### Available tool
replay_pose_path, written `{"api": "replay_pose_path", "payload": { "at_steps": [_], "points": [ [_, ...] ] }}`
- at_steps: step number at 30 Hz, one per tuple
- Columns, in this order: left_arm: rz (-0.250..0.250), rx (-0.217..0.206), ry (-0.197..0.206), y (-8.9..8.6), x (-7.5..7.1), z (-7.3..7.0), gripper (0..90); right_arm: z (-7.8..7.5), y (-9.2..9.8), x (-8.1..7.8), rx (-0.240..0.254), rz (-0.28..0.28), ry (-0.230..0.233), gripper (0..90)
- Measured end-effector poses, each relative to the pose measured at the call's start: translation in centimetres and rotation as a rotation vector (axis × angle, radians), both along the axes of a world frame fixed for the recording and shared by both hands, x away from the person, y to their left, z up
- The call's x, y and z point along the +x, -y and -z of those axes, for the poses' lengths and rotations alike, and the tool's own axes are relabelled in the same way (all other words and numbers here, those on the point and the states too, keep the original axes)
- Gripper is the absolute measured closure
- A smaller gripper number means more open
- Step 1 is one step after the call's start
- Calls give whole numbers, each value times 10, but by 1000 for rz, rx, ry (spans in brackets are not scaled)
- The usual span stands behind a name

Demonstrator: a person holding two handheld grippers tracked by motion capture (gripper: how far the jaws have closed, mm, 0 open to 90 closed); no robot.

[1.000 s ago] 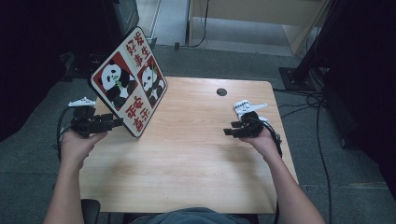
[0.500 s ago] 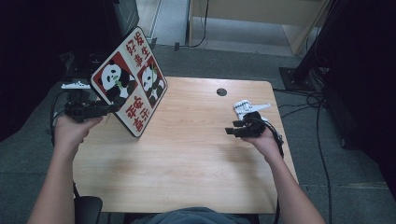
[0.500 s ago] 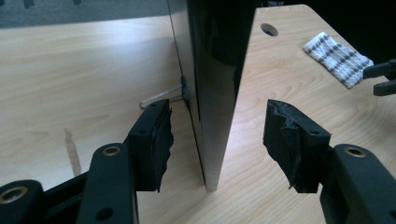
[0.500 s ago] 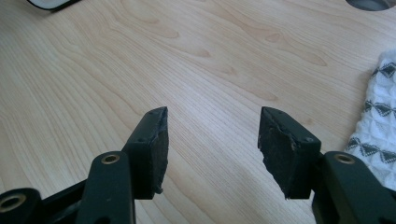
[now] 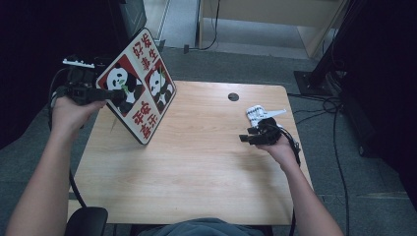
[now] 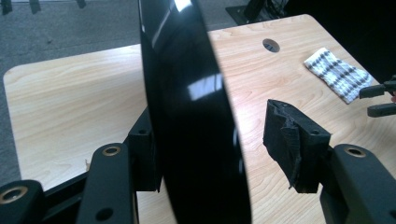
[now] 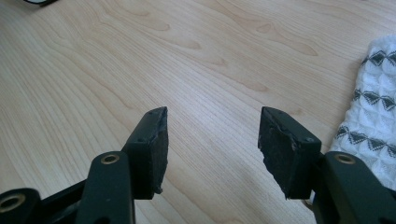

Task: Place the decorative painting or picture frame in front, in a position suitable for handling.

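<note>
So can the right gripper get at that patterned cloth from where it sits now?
Probably yes. The right gripper has its jaws open with nothing between them, and the cloth lies flat on the table just beside it, with nothing in between.

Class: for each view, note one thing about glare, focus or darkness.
High view: dark surroundings frame an evenly lit table. Left gripper view: window glare streaks the glossy black back of the panda board, close and soft. Right gripper view: wood grain sharp, cloth bright at the edge.
</note>
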State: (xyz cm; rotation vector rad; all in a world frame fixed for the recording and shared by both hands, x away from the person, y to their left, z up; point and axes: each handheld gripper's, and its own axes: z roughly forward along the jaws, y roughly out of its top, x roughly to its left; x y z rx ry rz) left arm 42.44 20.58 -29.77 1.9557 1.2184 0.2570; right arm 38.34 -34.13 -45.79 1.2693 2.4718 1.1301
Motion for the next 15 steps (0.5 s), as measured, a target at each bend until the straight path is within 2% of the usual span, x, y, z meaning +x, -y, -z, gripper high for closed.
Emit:
{"api": "replay_pose_path", "payload": {
  "at_steps": [2, 6, 8, 15],
  "points": [
    [-2, 21, -8, 1, 6, -4, 419, 0, 0, 0, 0, -3, -1, 438],
    [-1, 11, -21, 2, 13, -11, 419, 1, 0, 0, -4, -6, 4, 437],
    [-7, 42, -33, 4, 21, -16, 420, 1, 1, 0, -5, -6, 2, 436],
    [-11, 72, -72, 3, 40, -25, 424, 1, 1, 0, -6, -3, -1, 434]
  ]
}}
